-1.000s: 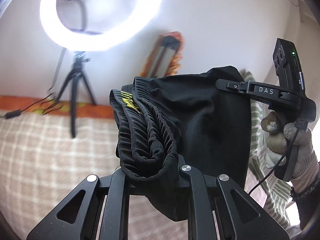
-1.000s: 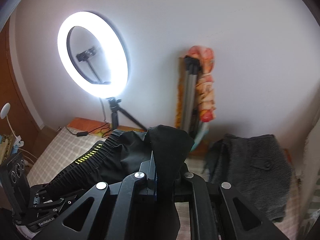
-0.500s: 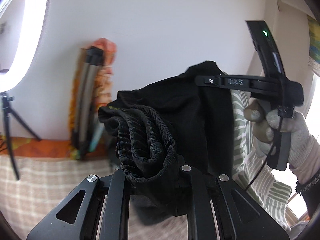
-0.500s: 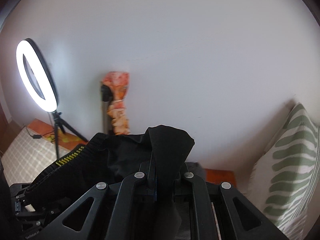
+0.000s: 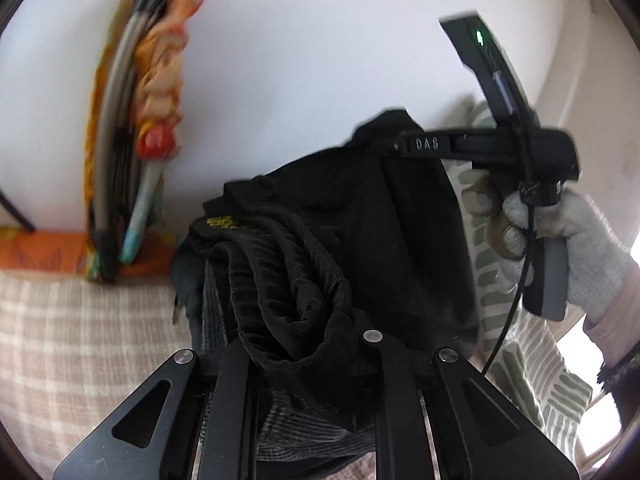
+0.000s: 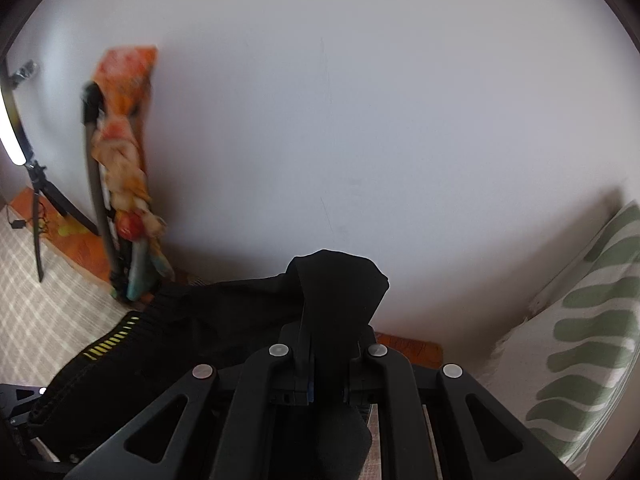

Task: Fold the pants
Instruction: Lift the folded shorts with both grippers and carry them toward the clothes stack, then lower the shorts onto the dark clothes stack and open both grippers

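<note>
Above a bed with a checked cover [image 5: 60, 332], by a white wall, the black pants [image 5: 360, 232] hang in the air, stretched sideways between the left gripper [image 5: 308, 364], closed on the bunched waistband, and the right gripper [image 6: 324, 344], closed on what looks like a cloth corner.

The soft black fabric pants [image 5: 360, 216] carry a ribbed black waistband [image 5: 288, 280] with a short row of yellow dashes [image 6: 110, 338]. Both the left gripper [image 5: 304, 344] and the right gripper [image 6: 324, 350] are matte black with silver screw heads. The knitted glove on the right hand [image 5: 560, 236] is pale grey. Below lies a beige bedspread checked with white lines [image 5: 72, 340]. An orange floral cloth bundle [image 6: 124, 128] leans on the plain white wall [image 6: 360, 100], and the white pillow [image 6: 592, 328] bears sage-green leaf stripes.
</note>
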Tool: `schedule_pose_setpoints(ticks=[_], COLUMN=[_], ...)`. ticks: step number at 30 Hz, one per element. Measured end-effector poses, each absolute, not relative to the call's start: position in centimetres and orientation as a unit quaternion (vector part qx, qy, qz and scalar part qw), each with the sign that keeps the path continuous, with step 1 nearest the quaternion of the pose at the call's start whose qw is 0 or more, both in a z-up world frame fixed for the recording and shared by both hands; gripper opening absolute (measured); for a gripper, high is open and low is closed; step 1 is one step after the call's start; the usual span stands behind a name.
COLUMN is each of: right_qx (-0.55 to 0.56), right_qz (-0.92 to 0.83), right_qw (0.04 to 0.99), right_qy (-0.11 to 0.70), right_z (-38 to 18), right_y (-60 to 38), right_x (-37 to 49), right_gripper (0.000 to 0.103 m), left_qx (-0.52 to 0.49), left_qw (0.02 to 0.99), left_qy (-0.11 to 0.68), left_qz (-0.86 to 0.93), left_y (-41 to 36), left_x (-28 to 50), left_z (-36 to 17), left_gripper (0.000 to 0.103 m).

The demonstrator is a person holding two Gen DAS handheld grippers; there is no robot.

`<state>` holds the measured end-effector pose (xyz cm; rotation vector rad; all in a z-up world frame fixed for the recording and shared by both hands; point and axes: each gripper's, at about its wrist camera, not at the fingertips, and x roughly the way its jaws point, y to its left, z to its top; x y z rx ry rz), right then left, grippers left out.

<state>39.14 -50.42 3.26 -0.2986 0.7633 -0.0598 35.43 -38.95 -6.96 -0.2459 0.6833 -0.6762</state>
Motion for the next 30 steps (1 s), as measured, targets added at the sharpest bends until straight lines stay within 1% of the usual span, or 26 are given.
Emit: schedule_pose_setpoints(ticks=[1, 2, 3, 4, 5, 6, 7, 8, 13, 14, 15, 17, 25, 30], right_qx=[-0.13, -0.121, -0.111, -0.101, -0.094, -0.087, -0.08, -0.074, -0.033, -0.027, -0.028, -0.033, 0.01, 0.007], right_qz=[-0.034, -0.043, -0.052, -0.062, -0.067, -0.073, -0.079, -0.083, -0.102, -0.102, -0.106, -0.119, -0.113, -0.111], right_qw=[0.916, 0.915, 0.914, 0.912, 0.912, 0.912, 0.911, 0.91, 0.915, 0.917, 0.919, 0.921, 0.931, 0.932], right_qy=[0.379, 0.382, 0.386, 0.392, 0.394, 0.395, 0.397, 0.398, 0.388, 0.384, 0.38, 0.369, 0.346, 0.345], right_z=[2.3, 1.7, 1.1, 0.3, -0.1, -0.5, -0.9, -1.1, -0.1, 0.4, 0.7, 1.6, 4.3, 4.6], right_y=[-51.2, -51.9, -52.5, -53.4, -53.8, -54.3, -54.9, -55.3, -56.7, -56.8, -56.8, -56.7, -56.5, -54.9], right_x=[40.0, 40.4, 40.7, 40.9, 40.9, 40.9, 40.5, 40.4, 39.4, 38.9, 38.4, 37.2, 31.7, 28.1], right_gripper=[0.01, 0.014, 0.026, 0.031, 0.035, 0.036, 0.036, 0.038, 0.047, 0.052, 0.059, 0.064, 0.069, 0.069], left_qx=[-0.122, -0.125, -0.127, -0.13, -0.134, -0.141, -0.146, -0.15, -0.135, -0.13, -0.126, -0.128, -0.114, -0.099], left_qw=[0.88, 0.879, 0.877, 0.874, 0.872, 0.872, 0.873, 0.875, 0.883, 0.887, 0.89, 0.891, 0.896, 0.9], left_qy=[0.333, 0.34, 0.349, 0.356, 0.362, 0.367, 0.368, 0.366, 0.36, 0.355, 0.351, 0.348, 0.338, 0.328], left_qz=[-0.317, -0.309, -0.306, -0.303, -0.299, -0.292, -0.285, -0.279, -0.269, -0.265, -0.261, -0.261, -0.265, -0.27], left_y=[-38.8, -38.5, -38.5, -38.1, -37.6, -37.0, -36.4, -35.8, -33.8, -33.6, -33.5, -32.8, -30.8, -29.9], left_x=[35.6, 35.6, 35.8, 35.7, 35.7, 35.6, 35.5, 35.3, 34.9, 34.7, 34.4, 34.1, 32.1, 30.6], left_z=[-7.4, -7.6, -8.0, -8.2, -8.5, -8.6, -8.7, -8.7, -7.6, -7.4, -6.9, -6.3, -3.3, -1.6], left_gripper=[0.018, 0.023, 0.025, 0.029, 0.038, 0.042, 0.05, 0.051, 0.051, 0.051, 0.051, 0.051, 0.051, 0.051])
